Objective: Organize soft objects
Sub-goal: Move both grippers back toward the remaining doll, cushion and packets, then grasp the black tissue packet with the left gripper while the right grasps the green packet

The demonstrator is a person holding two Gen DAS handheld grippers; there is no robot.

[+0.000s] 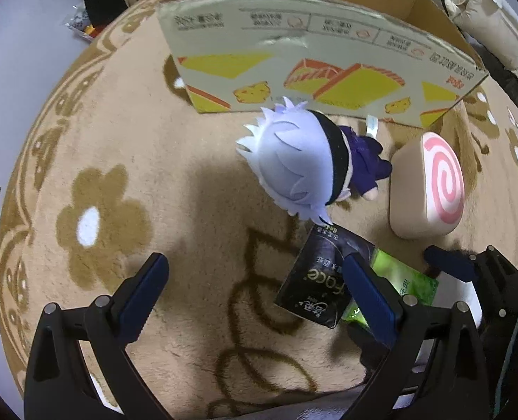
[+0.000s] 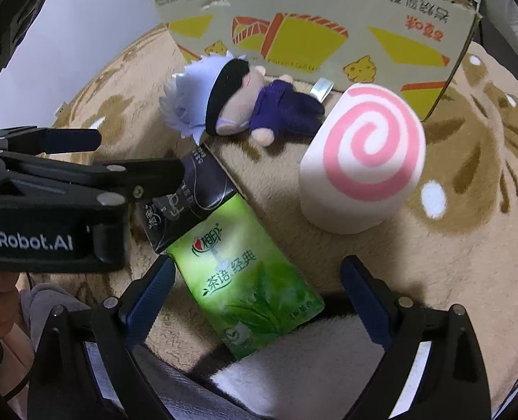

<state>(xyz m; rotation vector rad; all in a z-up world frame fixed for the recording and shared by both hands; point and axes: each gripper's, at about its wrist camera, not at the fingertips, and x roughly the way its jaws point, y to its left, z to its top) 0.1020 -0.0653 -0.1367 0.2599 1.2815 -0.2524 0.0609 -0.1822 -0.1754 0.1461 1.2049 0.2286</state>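
1. The left tool (image 1: 255, 280) hangs wide open over the rug (image 1: 126, 147), gripping nothing; its right finger sits above the black tissue pack (image 1: 320, 276).
2. The right tool (image 2: 257, 280) is also wide open, straddling the green tissue pack (image 2: 245, 273) without touching it.
3. The doll (image 2: 234, 101) lies on its side farther off, just before the cardboard box (image 2: 311, 31).
4. The pink-swirl cushion (image 2: 364, 157) stands to the doll's right.
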